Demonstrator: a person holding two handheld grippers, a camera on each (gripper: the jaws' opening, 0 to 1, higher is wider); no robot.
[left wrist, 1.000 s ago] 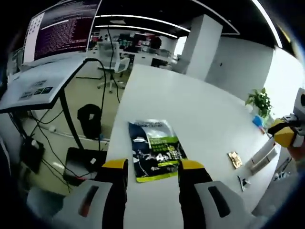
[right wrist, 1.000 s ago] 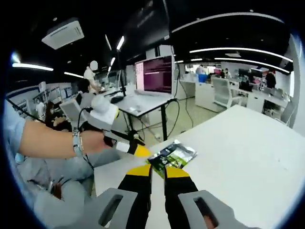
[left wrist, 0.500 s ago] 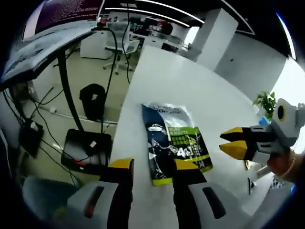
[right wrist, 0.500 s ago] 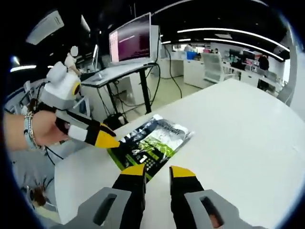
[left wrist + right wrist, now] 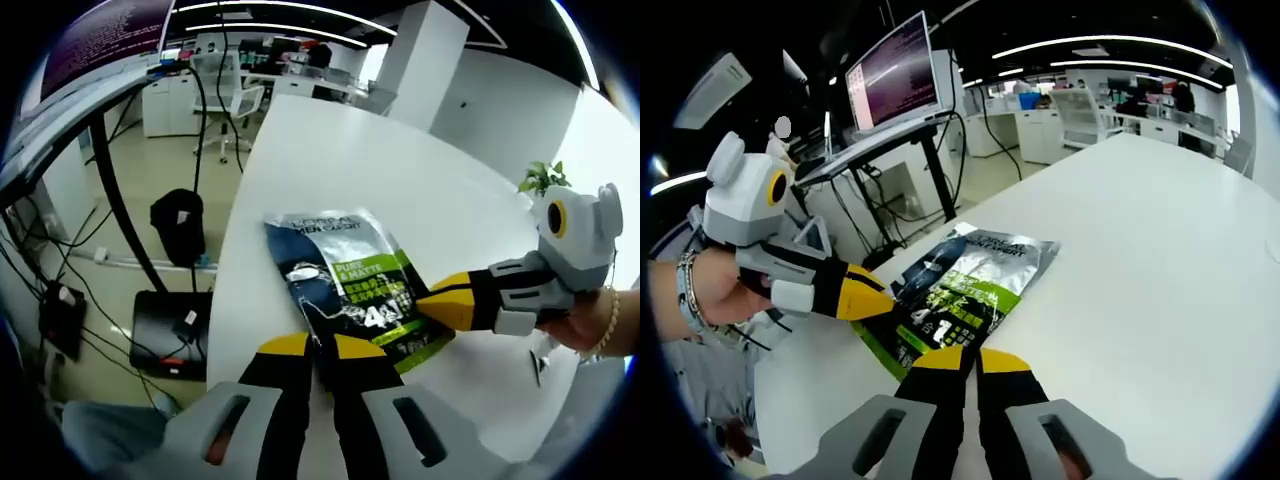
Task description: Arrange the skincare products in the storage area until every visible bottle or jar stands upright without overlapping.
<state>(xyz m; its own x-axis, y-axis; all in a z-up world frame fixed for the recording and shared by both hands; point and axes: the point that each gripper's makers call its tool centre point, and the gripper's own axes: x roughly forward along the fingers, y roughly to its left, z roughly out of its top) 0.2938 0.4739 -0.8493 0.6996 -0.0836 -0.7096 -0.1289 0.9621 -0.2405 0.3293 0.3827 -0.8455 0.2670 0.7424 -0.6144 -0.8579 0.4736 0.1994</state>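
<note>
A flat foil pouch (image 5: 345,285), dark blue and silver with a green label, lies on the white table (image 5: 400,180) near its corner. My left gripper (image 5: 320,348) is at the pouch's near-left corner, jaws closed to a thin gap on that corner. My right gripper (image 5: 440,303) comes in from the right, its yellow tip pressed together on the pouch's other near corner. In the right gripper view the pouch (image 5: 965,285) lies ahead. The right gripper (image 5: 972,360) pinches its near edge and the left gripper (image 5: 875,297), held by a hand, bites the left corner.
A standing desk with a monitor (image 5: 895,75) and hanging cables (image 5: 120,200) stands beside the table's left edge. A black bag (image 5: 175,225) sits on the floor. A potted plant (image 5: 540,180) stands at the table's far right. Bare tabletop stretches beyond the pouch.
Both grippers have closed in on the pouch's near end and their jaws have narrowed from open to shut on its two corners. The pouch still lies flat.
</note>
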